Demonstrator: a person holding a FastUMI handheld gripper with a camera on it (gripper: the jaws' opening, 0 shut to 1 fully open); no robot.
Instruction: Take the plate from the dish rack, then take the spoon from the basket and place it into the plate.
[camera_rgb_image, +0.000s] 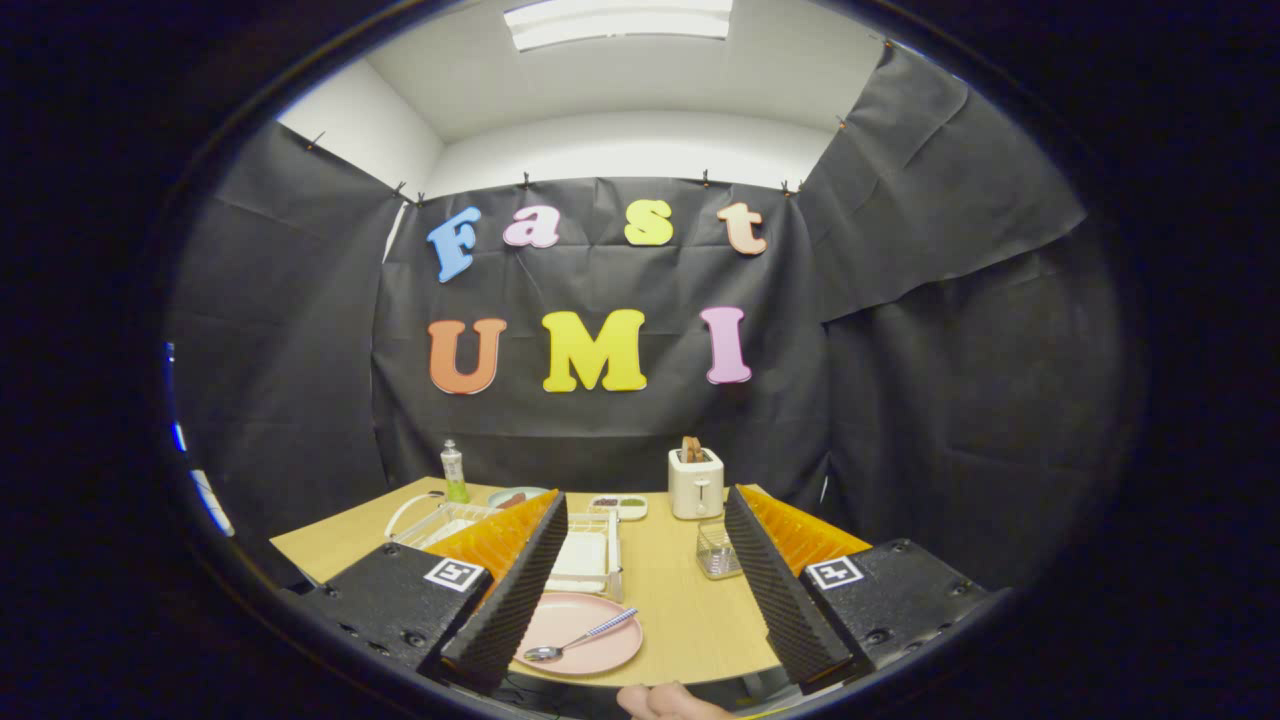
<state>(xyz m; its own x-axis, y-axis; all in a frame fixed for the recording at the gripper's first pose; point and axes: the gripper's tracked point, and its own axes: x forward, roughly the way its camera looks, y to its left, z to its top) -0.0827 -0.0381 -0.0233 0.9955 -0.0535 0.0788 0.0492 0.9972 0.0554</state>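
Wood-toned table (690, 610): pale tabletop running from the near edge back to the black cloth wall, everything below sits on it.
Bottle (454, 472): small, clear with a green label, upright at the far left corner of the table.
Dish rack (440, 520): white wire rack just ahead of the bottle, partly hidden behind the left finger.
Left finger (510, 590): black ribbed pad on an orange backing, with a square marker on its base.
Plate (575, 620): pink, flat on the table near the front edge — it lies between the fingers, close against the left one, whose tip covers its left rim.
Spoon (580, 638): metal bowl, blue-and-white handle, resting in the plate with the bowl toward the near left and the handle angled up to the right.
White tray (583, 557): just beyond the plate, a rectangular tray inside a wire frame.
Far dishes (618, 505): a small bowl and a shallow divided dish, beyond the tray.
Gripper (645, 625): spread wide, holding nothing — bare table lies between the two pads.
Toaster (696, 483): cream, at the back, brown slices standing in its slots.
Basket (718, 550): small clear wire one, just beside the right finger.
Right finger (780, 590): the same ribbed pad, over the table's right side.
Hand (670, 702): a person's, low at the near edge.
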